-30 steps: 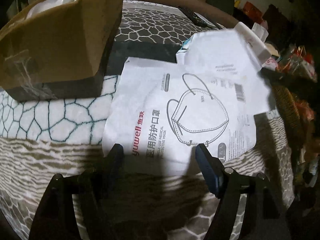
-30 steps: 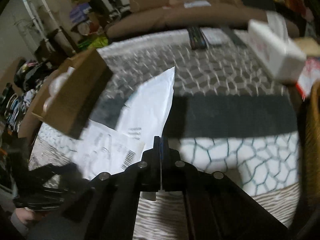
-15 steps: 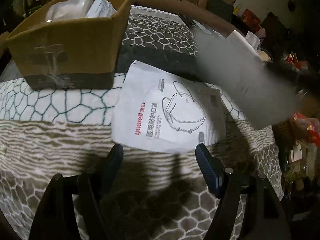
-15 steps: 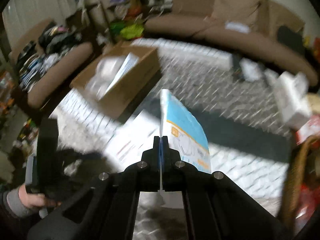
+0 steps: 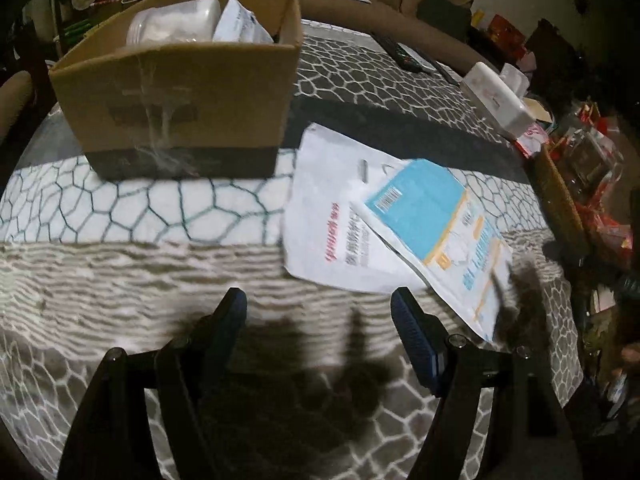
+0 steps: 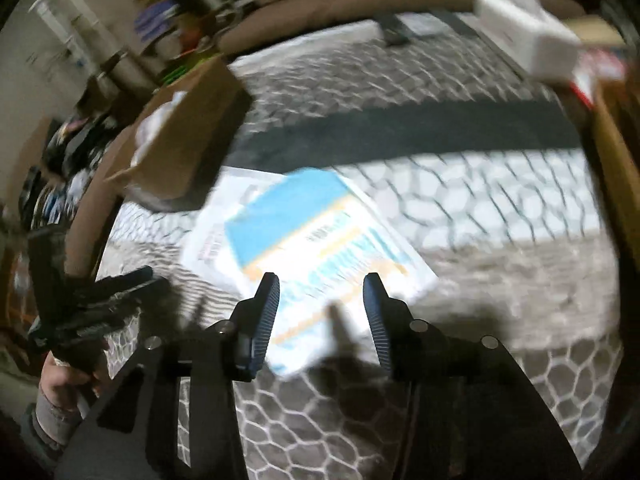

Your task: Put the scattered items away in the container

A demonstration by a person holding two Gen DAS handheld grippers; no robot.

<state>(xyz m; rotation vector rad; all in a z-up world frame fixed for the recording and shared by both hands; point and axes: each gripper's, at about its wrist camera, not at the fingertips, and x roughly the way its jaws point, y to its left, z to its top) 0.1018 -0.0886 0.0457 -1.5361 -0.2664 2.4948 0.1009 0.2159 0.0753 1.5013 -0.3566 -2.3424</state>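
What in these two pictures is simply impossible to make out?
- Cardboard box contents: left wrist view shows only a white tub and a packet; the front wall hides anything deeper.
- White mask packet: the blue packet covers its right half.
- Blue packet's print: motion blur smears it in the right wrist view.
- Clutter at the right edge, left wrist view: too dark.

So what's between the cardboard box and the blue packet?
In the left wrist view, the white mask packet lies between the cardboard box and the blue packet, partly under it.
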